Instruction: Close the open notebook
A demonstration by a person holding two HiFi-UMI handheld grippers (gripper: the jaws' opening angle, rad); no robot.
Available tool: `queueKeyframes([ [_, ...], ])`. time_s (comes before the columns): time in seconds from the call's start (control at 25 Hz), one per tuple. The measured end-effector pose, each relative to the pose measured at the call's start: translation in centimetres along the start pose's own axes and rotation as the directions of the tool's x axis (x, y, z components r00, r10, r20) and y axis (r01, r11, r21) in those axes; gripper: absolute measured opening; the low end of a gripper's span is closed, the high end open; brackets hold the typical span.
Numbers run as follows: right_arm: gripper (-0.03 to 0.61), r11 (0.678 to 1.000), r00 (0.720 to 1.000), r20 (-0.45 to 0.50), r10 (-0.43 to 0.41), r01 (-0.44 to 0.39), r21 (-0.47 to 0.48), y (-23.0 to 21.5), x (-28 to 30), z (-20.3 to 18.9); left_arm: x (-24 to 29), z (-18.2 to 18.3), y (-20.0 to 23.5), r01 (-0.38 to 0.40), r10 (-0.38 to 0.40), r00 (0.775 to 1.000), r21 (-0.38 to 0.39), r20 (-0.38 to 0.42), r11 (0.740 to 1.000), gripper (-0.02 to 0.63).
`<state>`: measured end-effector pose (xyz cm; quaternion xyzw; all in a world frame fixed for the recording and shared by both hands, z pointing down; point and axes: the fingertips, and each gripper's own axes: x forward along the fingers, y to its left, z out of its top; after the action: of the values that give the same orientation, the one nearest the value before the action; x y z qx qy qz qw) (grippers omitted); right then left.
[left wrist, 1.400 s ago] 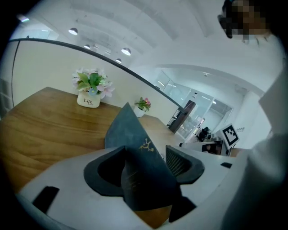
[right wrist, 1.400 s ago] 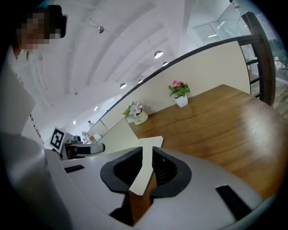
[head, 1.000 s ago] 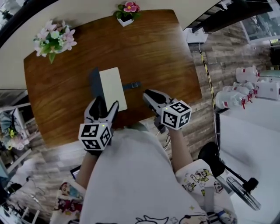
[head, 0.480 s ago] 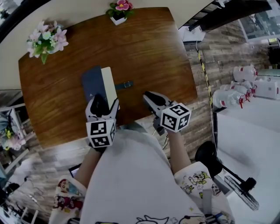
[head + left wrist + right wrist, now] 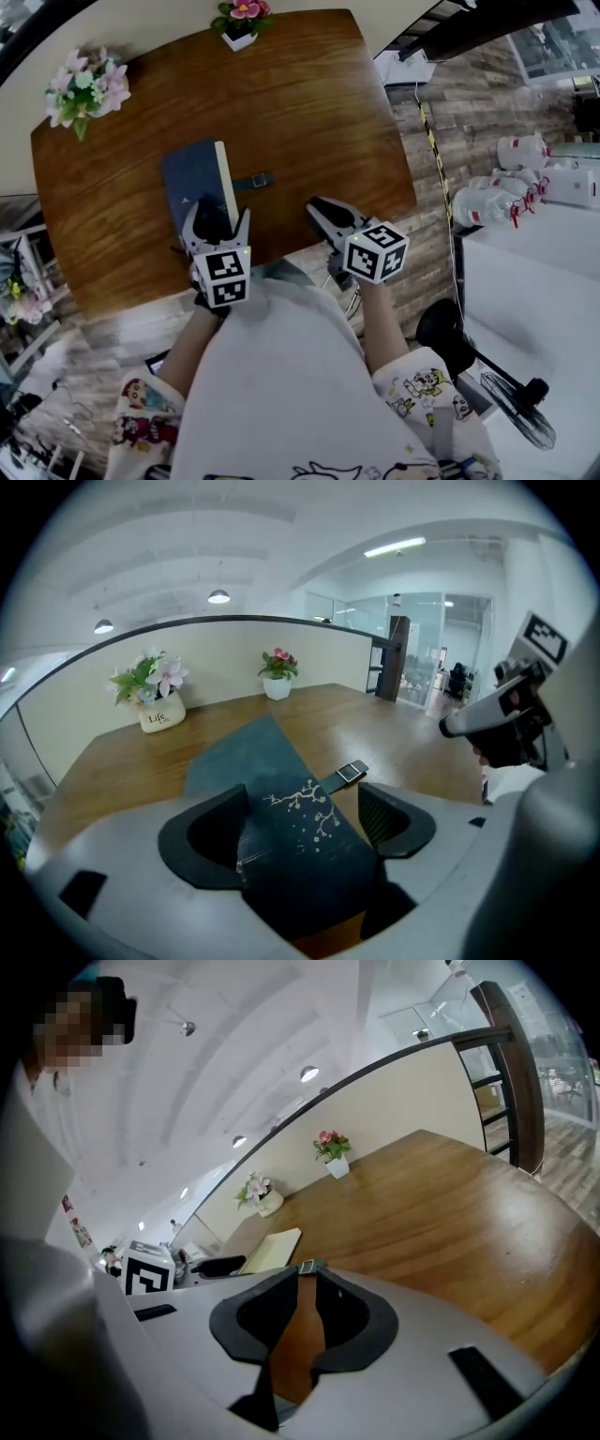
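We see the notebook point(image 5: 193, 178) lying on the left half of the wooden table point(image 5: 309, 112), nearer the edge where the person stands than the far edge. Its dark blue cover faces up, stamped with a pale blossom branch, and a narrow strip of cream pages shows along its right side. We cannot tell whether the cover rests fully flat on the pages. A dark strap point(image 5: 253, 180) with a small clasp sticks out from the notebook's right side onto bare wood. The left gripper point(image 5: 217, 216) hangs over the notebook's near end. Its jaws have just been opening and stand spread wide, released, with the cover between them but neither pad pressing on it. The right gripper point(image 5: 318, 204) sits at the table's near edge, to the right of the strap and apart from the notebook. Its jaws are drawn nearly together with only a thin slit between them, and they hold nothing; only table wood shows through. The strap's clasp lies just ahead of its tips. A white pot of pink flowers point(image 5: 238, 26) stands at the table's far edge, and a pale bouquet point(image 5: 82, 86) stands in the far left corner.
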<state>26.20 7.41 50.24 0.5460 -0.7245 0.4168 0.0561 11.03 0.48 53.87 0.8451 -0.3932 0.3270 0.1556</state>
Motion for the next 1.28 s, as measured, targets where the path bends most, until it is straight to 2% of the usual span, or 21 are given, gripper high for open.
queueKeyframes([
  [0.24,0.057,1.000,1.000,-0.002,0.002,-0.002,0.018,-0.5,-0.5,-0.3,0.7,-0.7,-0.6,-0.011,0.013,0.999,0.042,-0.040,0.999,0.356],
  [0.44,0.057,1.000,1.000,-0.005,0.003,-0.002,0.027,-0.7,-0.3,-0.4,1.1,-0.4,-1.2,0.030,-0.029,0.999,0.013,-0.045,0.999,0.356],
  [0.84,0.057,1.000,1.000,-0.011,0.012,-0.012,0.006,-0.1,0.5,0.2,0.7,1.1,-0.5,0.043,-0.043,0.999,-0.014,-0.003,0.999,0.356],
  [1.28,0.057,0.993,0.997,-0.025,0.074,-0.076,-0.087,5.0,3.8,2.7,-3.2,3.4,5.4,0.022,-0.015,0.997,-0.097,0.071,0.995,0.354],
])
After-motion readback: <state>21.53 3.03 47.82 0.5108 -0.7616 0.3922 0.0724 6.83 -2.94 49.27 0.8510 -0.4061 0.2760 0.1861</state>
